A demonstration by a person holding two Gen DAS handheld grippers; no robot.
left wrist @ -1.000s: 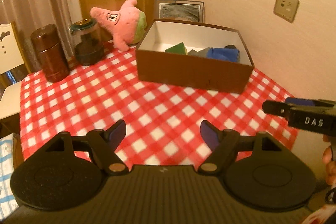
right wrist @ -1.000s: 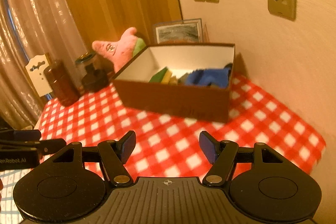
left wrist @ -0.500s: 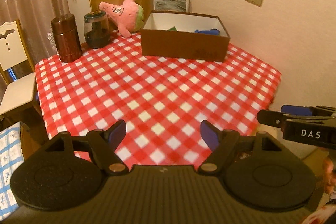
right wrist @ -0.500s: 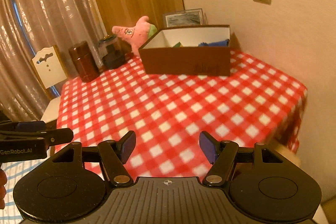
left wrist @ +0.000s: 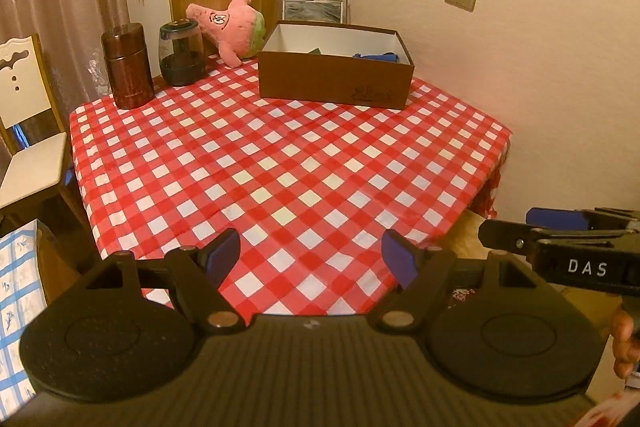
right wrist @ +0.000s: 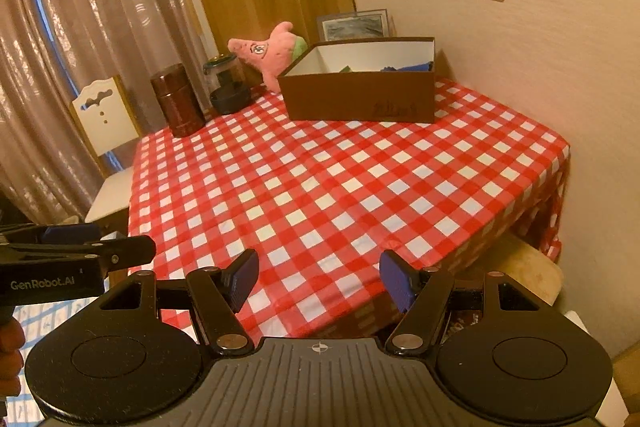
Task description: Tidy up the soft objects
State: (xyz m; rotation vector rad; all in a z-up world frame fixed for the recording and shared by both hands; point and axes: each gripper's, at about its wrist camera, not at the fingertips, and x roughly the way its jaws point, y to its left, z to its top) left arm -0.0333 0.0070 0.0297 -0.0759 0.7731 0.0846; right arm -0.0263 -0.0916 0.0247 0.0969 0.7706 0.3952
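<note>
- The left hand-held gripper [left wrist: 312, 259] and right hand-held gripper [right wrist: 318, 277] are hovering wide open and empty at the table's [left wrist: 280, 163] near edge.
- Blue and green soft objects [left wrist: 378, 56] are lying inside the brown box [left wrist: 334, 83] at 12 o'clock.
- The pink plush [left wrist: 234, 27] is leaning at 11 o'clock, just beside the box.

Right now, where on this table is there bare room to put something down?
The checked tablecloth is bare from its near edge up to the brown box. It is crowded along the back: brown canister, glass jar, pink plush.
</note>
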